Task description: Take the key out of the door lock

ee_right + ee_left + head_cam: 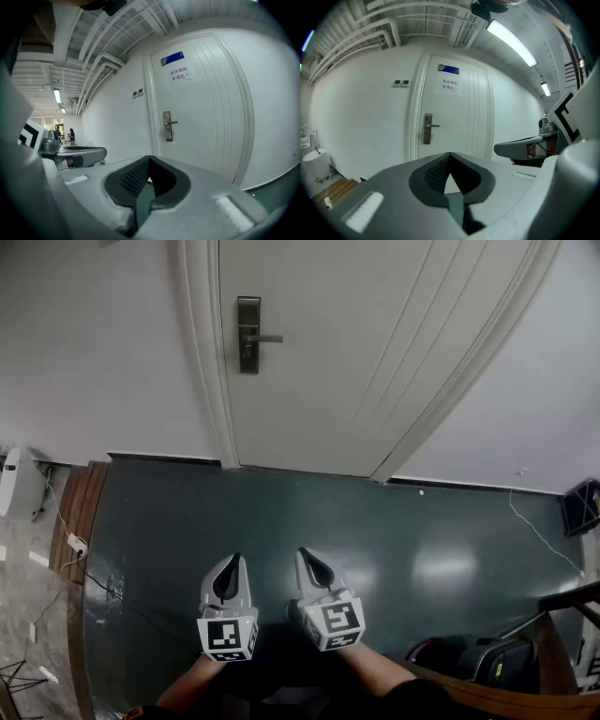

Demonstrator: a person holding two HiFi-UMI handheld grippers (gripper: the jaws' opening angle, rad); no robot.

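A white door [375, 352] stands closed ahead, with a metal lock plate and lever handle [248, 334] on its left side. The same lock shows in the left gripper view [427, 129] and in the right gripper view [167, 126]. A key is too small to make out from here. My left gripper [234, 561] and right gripper [302, 554] hang side by side low over the dark floor, well short of the door. Each is shut with nothing between its jaws, as the left gripper [449, 155] and right gripper [149, 159] show close up.
Dark green floor [375, 549] runs up to the door. Wooden boards, a power strip [75, 543] and cables lie at the left beside a white device [19, 486]. A black object [469, 657] sits at the bottom right. A paper notice [451, 86] hangs on the door.
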